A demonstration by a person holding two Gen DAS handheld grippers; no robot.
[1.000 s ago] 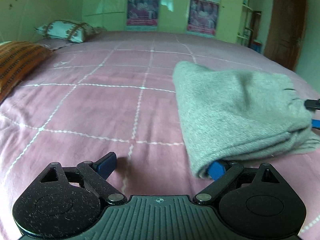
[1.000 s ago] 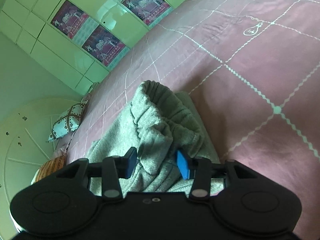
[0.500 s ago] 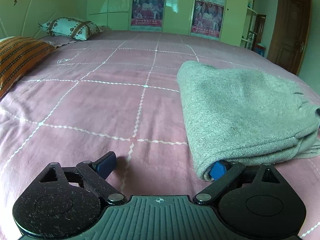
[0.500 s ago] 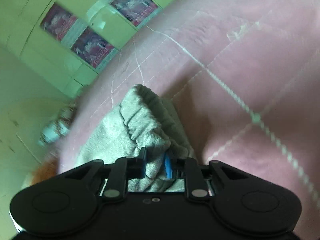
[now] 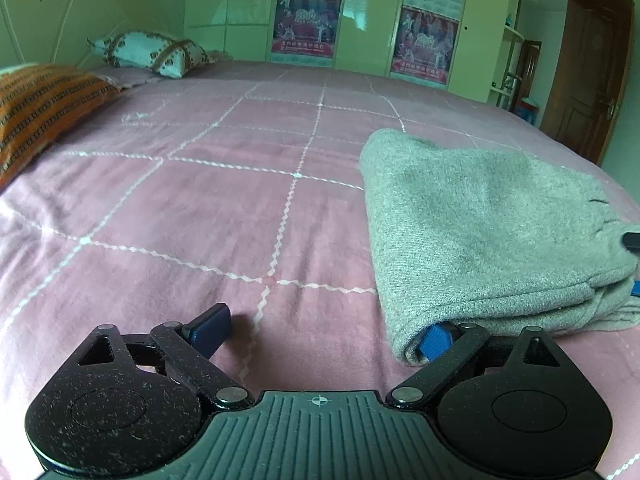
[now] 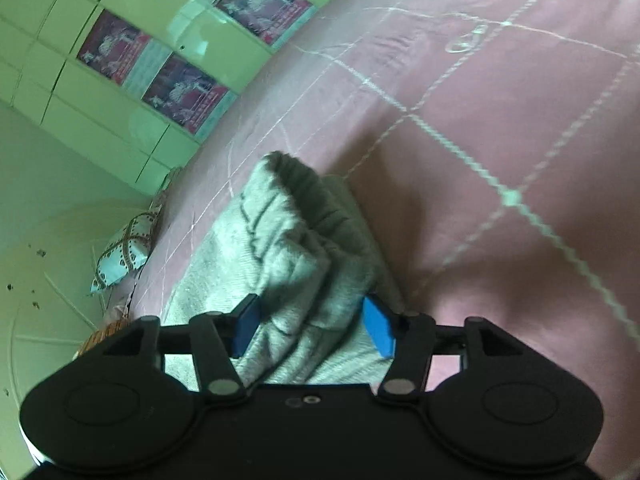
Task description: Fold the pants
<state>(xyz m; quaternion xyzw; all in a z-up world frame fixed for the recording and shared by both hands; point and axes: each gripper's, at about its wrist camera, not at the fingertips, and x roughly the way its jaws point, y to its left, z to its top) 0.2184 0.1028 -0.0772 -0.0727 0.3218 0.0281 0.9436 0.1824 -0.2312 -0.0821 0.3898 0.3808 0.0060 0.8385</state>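
Now folded grey pants (image 5: 480, 224) on pink bedspread (image 5: 200, 216), both grippers spread wide

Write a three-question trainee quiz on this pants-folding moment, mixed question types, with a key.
1. True or false: the right gripper is clamped shut on the grey pants.
2. Multiple choice: the left gripper's right finger is A) tucked under the folded pants' corner, B) resting on the orange pillow, C) raised in the air.
3. Fill in: the pants lie on a ____ bedspread with white grid lines.

Key: 1 false, its jaws stand open around the fabric; 2 A; 3 pink.
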